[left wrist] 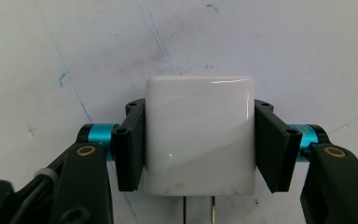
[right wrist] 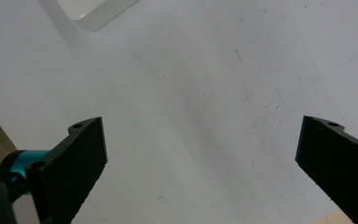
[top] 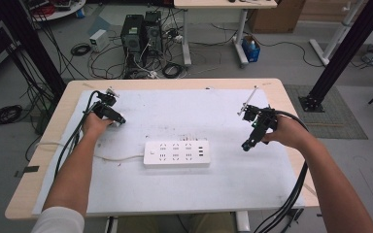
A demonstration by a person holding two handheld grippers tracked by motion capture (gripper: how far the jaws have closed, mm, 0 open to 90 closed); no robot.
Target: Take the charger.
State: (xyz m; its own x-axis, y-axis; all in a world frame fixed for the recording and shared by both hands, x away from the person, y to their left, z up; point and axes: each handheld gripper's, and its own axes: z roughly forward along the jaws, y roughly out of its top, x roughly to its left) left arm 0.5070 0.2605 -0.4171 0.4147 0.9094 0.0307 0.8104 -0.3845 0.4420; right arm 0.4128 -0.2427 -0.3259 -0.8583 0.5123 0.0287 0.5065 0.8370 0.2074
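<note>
A white plug adapter (left wrist: 198,140) sits squarely between the black jaws of my left gripper (left wrist: 199,112), whose pads press on its two sides. Its two metal prongs (left wrist: 186,211) point back toward the camera, over the white mat. In the high view my left gripper (top: 118,121) is at the mat's left side, left of and a little beyond the white power strip (top: 176,153). My right gripper (top: 246,144) hovers to the right of the strip, angled down and open. In the right gripper view its jaws (right wrist: 201,123) stand wide apart with bare mat between them.
The white mat (top: 184,107) covers most of the wooden table (top: 53,145). The strip's white cord (top: 119,158) runs left from it toward the table's left edge. A corner of the strip (right wrist: 93,9) shows at the top left of the right gripper view. Computers and cables lie on the floor beyond.
</note>
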